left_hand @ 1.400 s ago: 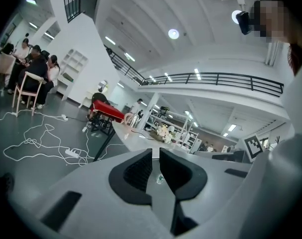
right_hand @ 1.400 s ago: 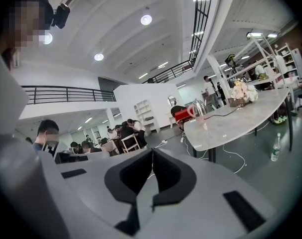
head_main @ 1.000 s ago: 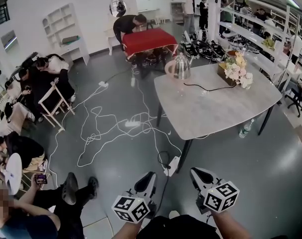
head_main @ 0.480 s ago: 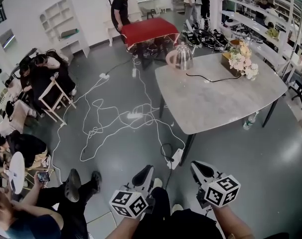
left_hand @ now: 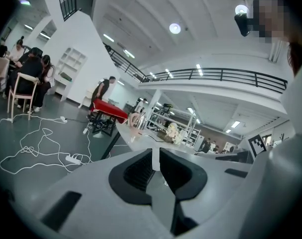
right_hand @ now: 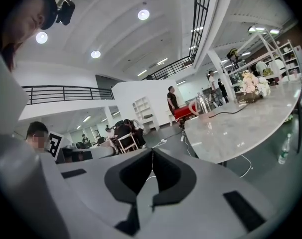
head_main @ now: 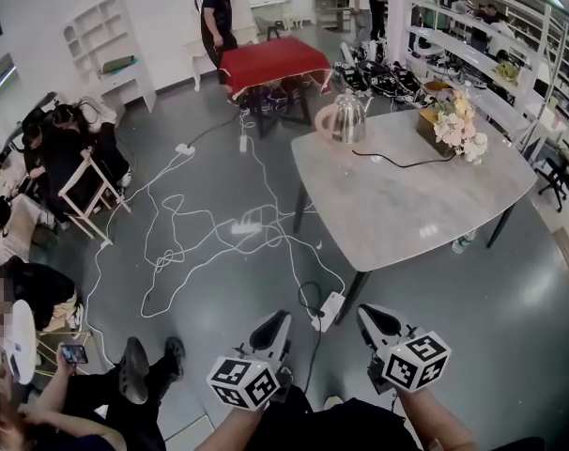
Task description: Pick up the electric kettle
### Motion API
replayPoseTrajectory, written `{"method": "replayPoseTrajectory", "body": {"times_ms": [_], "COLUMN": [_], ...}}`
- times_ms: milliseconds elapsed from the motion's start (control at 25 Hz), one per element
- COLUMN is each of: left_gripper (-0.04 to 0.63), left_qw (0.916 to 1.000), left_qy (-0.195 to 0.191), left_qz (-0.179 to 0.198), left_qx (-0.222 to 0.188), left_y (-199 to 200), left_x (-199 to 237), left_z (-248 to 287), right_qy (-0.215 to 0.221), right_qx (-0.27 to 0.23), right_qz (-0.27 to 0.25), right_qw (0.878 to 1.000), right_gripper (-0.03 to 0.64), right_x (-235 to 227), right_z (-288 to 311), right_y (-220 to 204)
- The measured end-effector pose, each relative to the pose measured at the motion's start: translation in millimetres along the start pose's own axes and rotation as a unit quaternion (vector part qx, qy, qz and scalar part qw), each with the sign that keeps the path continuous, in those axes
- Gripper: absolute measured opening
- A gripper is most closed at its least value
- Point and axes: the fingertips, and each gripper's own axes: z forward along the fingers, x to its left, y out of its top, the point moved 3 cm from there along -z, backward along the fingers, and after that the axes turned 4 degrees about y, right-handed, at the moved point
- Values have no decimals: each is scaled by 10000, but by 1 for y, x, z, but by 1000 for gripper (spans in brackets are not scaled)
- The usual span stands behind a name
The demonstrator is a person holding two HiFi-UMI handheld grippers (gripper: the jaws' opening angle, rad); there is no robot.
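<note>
A shiny steel electric kettle [head_main: 348, 118] with a pale handle stands on the far left corner of the grey marble table [head_main: 407, 209]. A black cord [head_main: 397, 163] runs from it across the tabletop. Both grippers are held low in front of me, well short of the table. My left gripper [head_main: 273, 323] is shut with nothing in it, and so is my right gripper [head_main: 373, 318]. The left gripper view has the kettle [left_hand: 136, 119] small and far beyond the shut left gripper [left_hand: 156, 151]. In the right gripper view the kettle [right_hand: 203, 103] stands at the table's far end, past the shut right gripper [right_hand: 152, 154].
A flower box [head_main: 456, 120] stands at the table's far right. White cables [head_main: 209, 238] and a power strip [head_main: 327, 310] lie on the floor between me and the table. Beyond are a red-covered table [head_main: 270, 64], a bottle [head_main: 463, 242] on the floor, seated people and a chair [head_main: 87, 186].
Both grippers and my view have moved toward the table, which now sits a little nearer. The person by the red table has straightened up. Jaws stayed shut.
</note>
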Motion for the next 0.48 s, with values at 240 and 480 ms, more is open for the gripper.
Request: {"method": "replayPoseTrajectory", "body": {"times_ms": [240,480], "left_gripper": [46,44], "left_qw": [9999,10000], "left_qy": [-76,-75], "left_qz": [-1,10], "left_qx": [66,21], "left_y": [22,44], "left_x": [52,102], "left_z": [4,3], "right_qy": [-99,-141], "right_qx": [32,2], "right_qz": [26,-24], "right_qw": [9999,9999], "right_gripper": [8,8], "right_x": [18,35], "right_z": [56,108], "right_y": [5,10]}}
